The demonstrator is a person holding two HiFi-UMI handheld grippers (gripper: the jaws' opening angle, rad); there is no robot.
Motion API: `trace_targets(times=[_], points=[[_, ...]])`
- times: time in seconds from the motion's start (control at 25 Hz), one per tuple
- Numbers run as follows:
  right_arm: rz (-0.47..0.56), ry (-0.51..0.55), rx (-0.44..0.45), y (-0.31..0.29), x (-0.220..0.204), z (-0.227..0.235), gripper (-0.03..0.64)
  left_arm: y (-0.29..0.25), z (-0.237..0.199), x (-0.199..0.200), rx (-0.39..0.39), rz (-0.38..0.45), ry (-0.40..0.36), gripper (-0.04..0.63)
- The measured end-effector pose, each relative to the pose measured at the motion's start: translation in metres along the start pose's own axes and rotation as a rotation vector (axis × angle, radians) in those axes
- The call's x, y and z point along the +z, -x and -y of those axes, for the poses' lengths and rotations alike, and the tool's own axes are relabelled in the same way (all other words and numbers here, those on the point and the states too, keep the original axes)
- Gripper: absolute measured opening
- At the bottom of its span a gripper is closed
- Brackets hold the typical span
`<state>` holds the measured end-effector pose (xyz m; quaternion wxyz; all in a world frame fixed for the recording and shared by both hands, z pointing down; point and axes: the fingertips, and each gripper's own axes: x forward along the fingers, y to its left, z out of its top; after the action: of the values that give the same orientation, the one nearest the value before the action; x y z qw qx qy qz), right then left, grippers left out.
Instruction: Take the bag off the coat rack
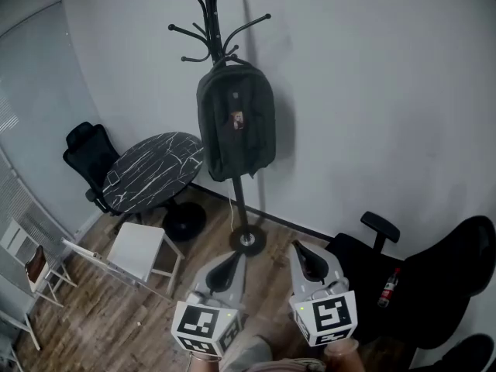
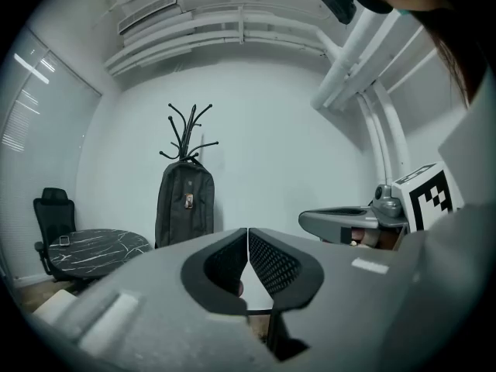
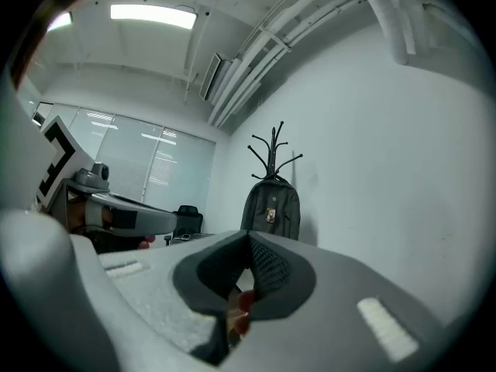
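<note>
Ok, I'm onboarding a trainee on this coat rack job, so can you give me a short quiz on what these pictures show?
1. True or false: the bag hangs on the coat rack.
2. In the head view, what stands to the left of the coat rack? A) a bookshelf B) a round dark table C) a fridge
3. Are the jaws of the left gripper and the right gripper apart or together, and do they hold anything?
Key: 1 true. 2 B. 3 together, holding nothing.
</note>
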<state>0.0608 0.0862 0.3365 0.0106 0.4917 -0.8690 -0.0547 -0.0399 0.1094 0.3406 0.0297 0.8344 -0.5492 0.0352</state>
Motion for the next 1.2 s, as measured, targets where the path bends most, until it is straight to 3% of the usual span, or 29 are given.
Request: trace_targets(times=[0.72, 0.92, 1.2], points=[[0.012, 0.077, -0.018, -0.079, 0.001, -0.049, 0.003, -0.013, -0.084, -0.004, -0.058, 0.034, -0.003, 0.015], [0.012, 0.051, -0.036, -0.093, 0.001, -0.046, 0.003, -0.021, -0.097, -0.001, -0.063, 0.041, 0.028, 0.014], [0.035, 0.059, -0.074, -0.11, -0.003, -0.03, 0.003, -0.041, -0.115, 0.008, -0.044, 0.081, -0.009, 0.011]])
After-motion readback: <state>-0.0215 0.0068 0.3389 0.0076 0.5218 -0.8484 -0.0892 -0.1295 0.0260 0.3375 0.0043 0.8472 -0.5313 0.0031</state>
